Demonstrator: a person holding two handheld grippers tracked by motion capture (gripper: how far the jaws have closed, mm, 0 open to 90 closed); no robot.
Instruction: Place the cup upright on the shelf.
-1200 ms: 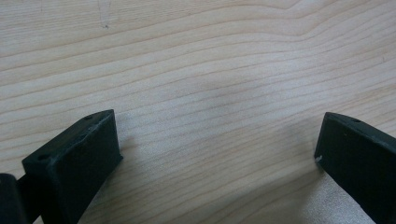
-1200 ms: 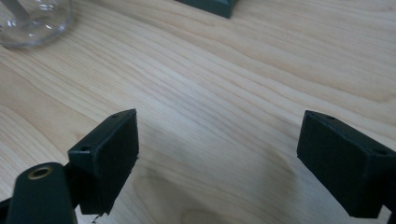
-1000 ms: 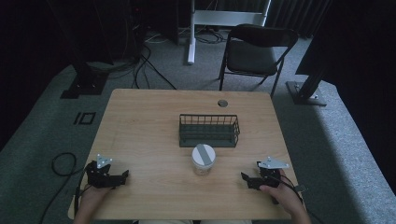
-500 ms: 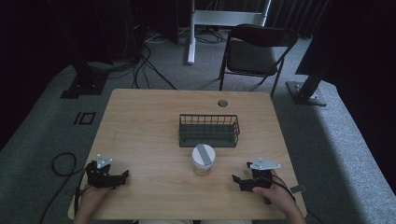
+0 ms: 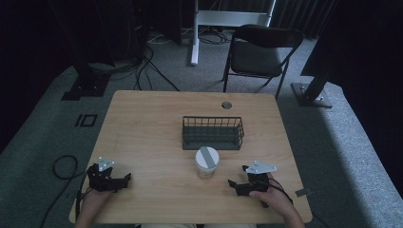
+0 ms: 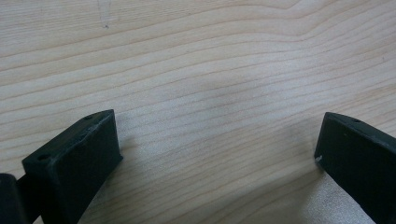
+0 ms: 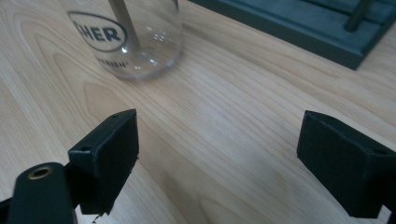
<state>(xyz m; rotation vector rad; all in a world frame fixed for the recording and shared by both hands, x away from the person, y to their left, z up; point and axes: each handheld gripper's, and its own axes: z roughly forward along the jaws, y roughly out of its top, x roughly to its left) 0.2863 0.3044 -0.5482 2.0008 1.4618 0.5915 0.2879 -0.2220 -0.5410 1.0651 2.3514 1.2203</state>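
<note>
A clear glass jar (image 5: pixel 206 162) with a white lid stands just in front of a dark wire basket (image 5: pixel 213 133) at the table's middle. My right gripper (image 5: pixel 236 176) rests on the wood to the jar's right, open, its jaws pointing left toward the jar with a gap between. In the right gripper view its jaws (image 7: pixel 217 135) are wide apart over bare wood, the jar (image 7: pixel 135 37) ahead to the left and the basket's base (image 7: pixel 299 28) ahead to the right. My left gripper (image 5: pixel 125 179) lies open near the front left corner, and the left gripper view (image 6: pixel 217 140) has bare wood between the jaws.
The wooden table (image 5: pixel 142 128) has a round cable hole (image 5: pixel 226 105) near its far edge. A folding chair (image 5: pixel 261 52) stands beyond the table. Cables trail over the floor at the left. A small grey tag (image 5: pixel 302 193) lies by the right hand.
My right gripper has moved left, closer to the jar. The left gripper, jar and basket have stayed put.
</note>
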